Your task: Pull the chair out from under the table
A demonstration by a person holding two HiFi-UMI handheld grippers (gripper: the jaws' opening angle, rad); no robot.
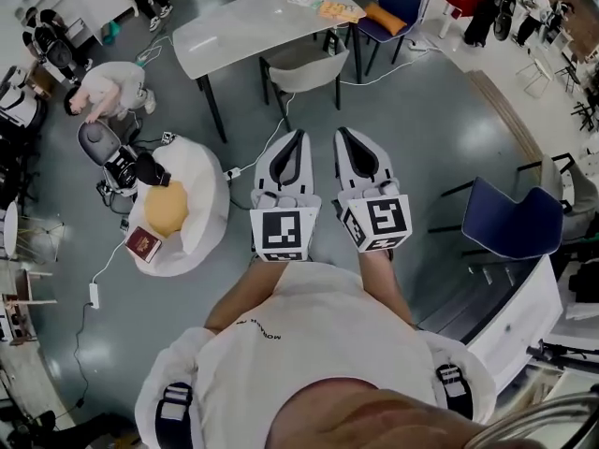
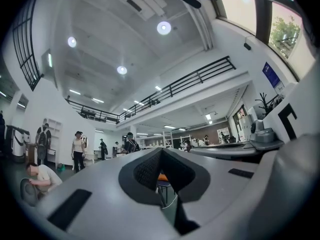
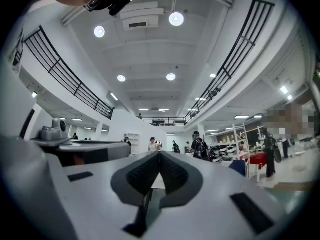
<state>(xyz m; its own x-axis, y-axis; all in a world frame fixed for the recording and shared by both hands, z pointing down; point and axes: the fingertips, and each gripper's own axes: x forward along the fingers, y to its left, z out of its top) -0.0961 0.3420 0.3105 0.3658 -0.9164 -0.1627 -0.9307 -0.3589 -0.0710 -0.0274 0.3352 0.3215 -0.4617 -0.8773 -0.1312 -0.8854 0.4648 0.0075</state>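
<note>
A light grey table point(image 1: 245, 24) stands at the top of the head view. A grey chair point(image 1: 305, 67) is tucked under its near edge, with the backrest facing me. My left gripper point(image 1: 299, 135) and right gripper point(image 1: 342, 132) are side by side in front of my chest and point toward the chair. They hang over bare floor, well short of the chair. Both are shut and hold nothing. In the left gripper view the left gripper point(image 2: 161, 150) has its jaws meeting at the tips. The right gripper point(image 3: 159, 154) looks the same in the right gripper view.
A white beanbag point(image 1: 201, 190) with a yellow cushion and a red book point(image 1: 143, 243) lies on the floor at left. A person point(image 1: 108, 87) crouches beyond it. A cable point(image 1: 265, 148) crosses the floor toward the table. At right are a blue chair point(image 1: 513, 219) and a white desk point(image 1: 519, 321).
</note>
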